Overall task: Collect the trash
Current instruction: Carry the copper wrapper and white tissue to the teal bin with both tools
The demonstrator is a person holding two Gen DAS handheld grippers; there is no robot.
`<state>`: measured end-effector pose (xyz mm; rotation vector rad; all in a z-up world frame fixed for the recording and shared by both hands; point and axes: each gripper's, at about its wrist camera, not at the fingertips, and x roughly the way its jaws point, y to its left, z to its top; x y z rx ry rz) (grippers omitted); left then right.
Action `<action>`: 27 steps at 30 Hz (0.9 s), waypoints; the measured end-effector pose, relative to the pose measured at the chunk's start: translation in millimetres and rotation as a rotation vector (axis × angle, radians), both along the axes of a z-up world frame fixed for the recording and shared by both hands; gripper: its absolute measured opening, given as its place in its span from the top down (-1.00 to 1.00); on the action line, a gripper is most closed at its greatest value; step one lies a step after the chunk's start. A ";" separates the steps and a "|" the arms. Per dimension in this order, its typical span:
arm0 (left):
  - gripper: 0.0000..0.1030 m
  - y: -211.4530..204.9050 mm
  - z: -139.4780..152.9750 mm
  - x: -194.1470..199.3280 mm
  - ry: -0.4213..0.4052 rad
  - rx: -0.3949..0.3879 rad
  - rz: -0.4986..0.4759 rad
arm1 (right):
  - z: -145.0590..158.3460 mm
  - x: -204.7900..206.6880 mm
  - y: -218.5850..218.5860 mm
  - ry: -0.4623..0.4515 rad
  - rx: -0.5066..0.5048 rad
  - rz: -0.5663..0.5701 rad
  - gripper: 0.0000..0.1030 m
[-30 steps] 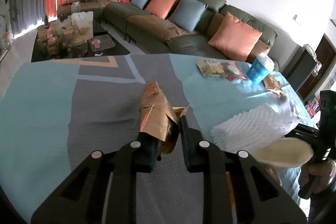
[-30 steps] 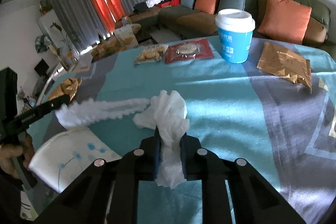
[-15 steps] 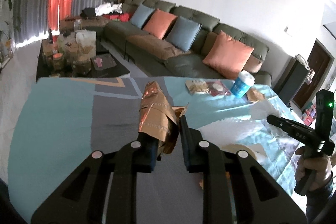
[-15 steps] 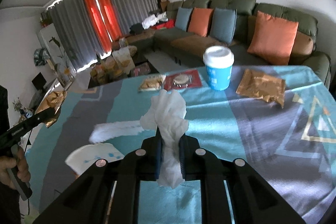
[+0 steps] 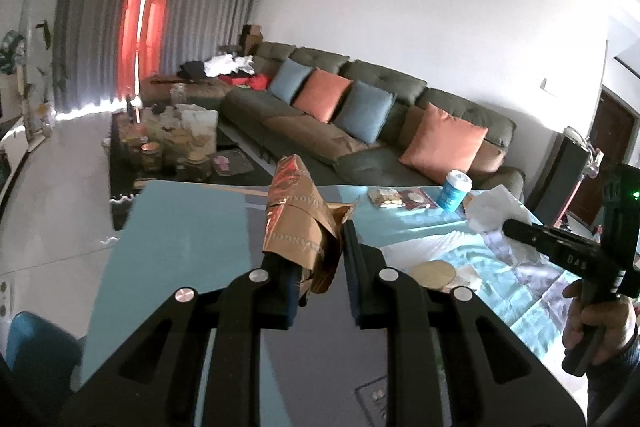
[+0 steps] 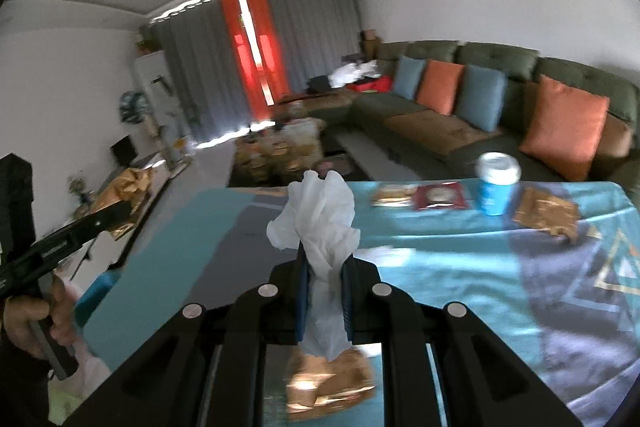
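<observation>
Left wrist view: the left gripper (image 5: 316, 247) pinches a crumpled copper foil wrapper (image 5: 298, 223) between its 2 fingers, the wrapper's long axis standing up out of the jaws and leaning slightly left, clear of the tablecloth (image 5: 180, 227). Toward the far right corner of the tabletop sit a blue paper cup (image 5: 455, 190), a red snack packet (image 5: 416, 197) and a clear packet of biscuits (image 5: 383, 197). Nearer, by the right edge, lie a white foam sheet (image 5: 436, 247) and a paper bowl (image 5: 434, 271). The right gripper (image 5: 516, 227) shows at the right, held by a hand (image 5: 596, 323), with a white tissue (image 5: 492, 209) in its tip.

Right wrist view: the right gripper (image 6: 325, 267) is pressed together on the white tissue (image 6: 320, 219), which rises upright from the jaws above the tabletop. Along the far edge stand the blue paper cup (image 6: 498, 183), the red snack packet (image 6: 440, 197) and the biscuit packet (image 6: 394, 195); a second foil wrapper (image 6: 546, 213) lies flat to the cup's right. The left gripper (image 6: 124, 209) enters from the left with its foil wrapper (image 6: 128, 187).

Both claws are loaded and off the table, so the next move is probably a drop-off; no bin is visible. The leftover litter lies ahead and to the right, nearer the right hand.
</observation>
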<state>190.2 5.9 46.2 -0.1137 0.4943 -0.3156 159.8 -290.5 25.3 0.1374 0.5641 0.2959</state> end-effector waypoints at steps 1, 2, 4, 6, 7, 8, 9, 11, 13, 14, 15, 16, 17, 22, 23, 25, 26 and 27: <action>0.62 7.3 1.7 -7.3 -0.003 0.004 0.015 | -0.3 -2.9 8.9 0.001 0.001 0.016 0.76; 0.62 15.0 3.0 -14.0 -0.004 0.005 0.028 | -1.0 -4.0 17.7 0.005 0.004 0.041 0.76; 0.62 31.5 4.6 -29.1 -0.005 0.003 0.059 | -2.0 -6.2 37.0 0.011 0.008 0.090 0.76; 0.62 49.6 7.4 -42.2 -0.006 0.003 0.097 | -2.2 -8.1 55.8 0.012 0.007 0.135 0.76; 0.62 57.3 8.3 -47.6 -0.005 0.001 0.112 | -1.3 -9.2 65.6 0.013 0.011 0.157 0.76; 0.62 68.2 9.2 -55.6 -0.006 0.001 0.137 | -1.1 -10.7 75.0 0.012 0.012 0.177 0.76; 0.61 78.3 9.6 -62.1 -0.007 0.002 0.157 | -0.1 -12.5 85.0 0.010 0.014 0.199 0.76; 0.61 98.8 10.1 -74.9 -0.005 -0.001 0.191 | 1.8 -16.6 101.7 0.006 0.018 0.232 0.76; 0.61 118.3 10.2 -90.4 -0.002 -0.005 0.225 | 4.5 -20.6 119.3 -0.003 0.013 0.268 0.76; 0.61 125.1 10.3 -97.5 -0.002 -0.004 0.239 | 5.6 -22.1 127.0 -0.005 0.014 0.285 0.76; 0.61 133.0 10.4 -105.5 -0.002 -0.006 0.252 | 6.9 -22.6 132.5 -0.006 0.016 0.298 0.76; 0.61 138.6 10.6 -110.6 -0.003 -0.008 0.260 | 8.1 -24.3 141.2 -0.009 0.016 0.317 0.76; 0.61 145.6 11.5 -117.3 -0.006 -0.007 0.272 | 9.4 -25.8 147.4 -0.013 0.014 0.331 0.76; 0.61 176.3 12.6 -145.2 -0.016 -0.008 0.325 | 13.4 -29.9 183.0 -0.018 0.014 0.400 0.76; 0.61 183.5 13.2 -152.3 -0.019 -0.009 0.338 | 13.4 -31.4 190.6 -0.018 0.014 0.413 0.76; 0.61 194.8 13.2 -165.5 -0.023 -0.009 0.362 | 14.1 -32.8 206.6 -0.019 0.012 0.441 0.76; 0.61 201.4 12.6 -173.1 -0.023 -0.010 0.373 | 12.7 -28.0 212.7 -0.016 0.013 0.455 0.76; 0.61 206.8 11.8 -180.3 -0.022 -0.010 0.382 | 12.5 -27.4 218.5 -0.014 0.015 0.468 0.76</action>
